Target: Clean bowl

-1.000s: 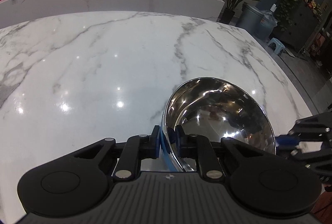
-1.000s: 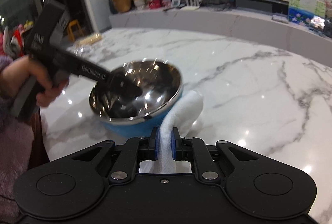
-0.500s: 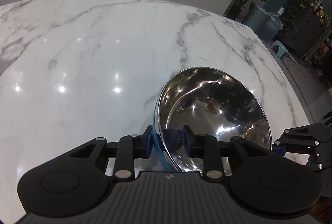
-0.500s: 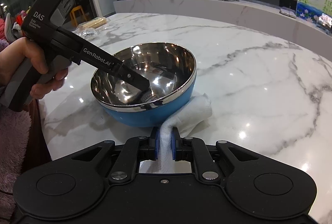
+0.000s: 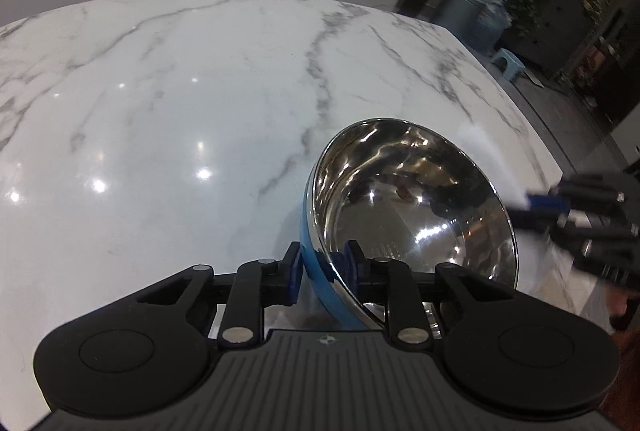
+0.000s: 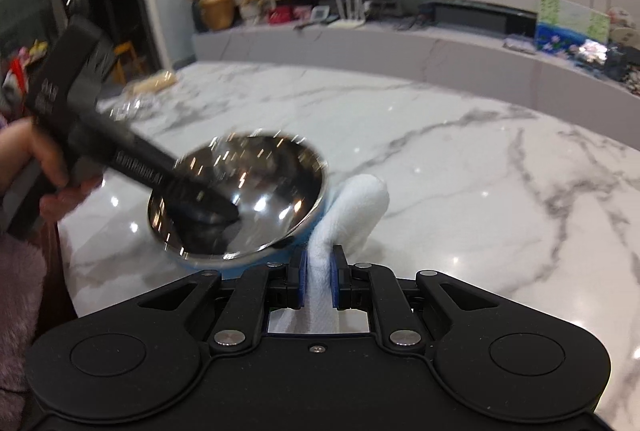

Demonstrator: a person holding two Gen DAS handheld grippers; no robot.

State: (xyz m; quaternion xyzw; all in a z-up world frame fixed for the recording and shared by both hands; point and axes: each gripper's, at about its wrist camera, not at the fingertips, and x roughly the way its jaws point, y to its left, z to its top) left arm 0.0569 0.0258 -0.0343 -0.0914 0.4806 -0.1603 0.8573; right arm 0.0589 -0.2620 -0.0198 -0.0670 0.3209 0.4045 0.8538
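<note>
Plainly my left tongs [image 5: 322, 263] pinch the thin, slick rim of the stiff steel bowl [image 5: 404, 199] at its 6 o'clock, tilted above the marble table [image 5: 180, 103], while my right tongs [image 6: 319, 281] clamp the soft white cloth [image 6: 352, 207] at its 3 o'clock.

The bowl [image 6: 240, 199] is showing a mirror-silver interior and blue exterior. Beside the bowl, a white cloth [image 6: 352, 207] is lying on white, grey-veined marble [image 6: 480, 159].

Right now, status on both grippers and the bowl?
Left gripper clamped on bowl rim. Right gripper gripping white cloth against bowl's outside. Nothing obstructing.
</note>
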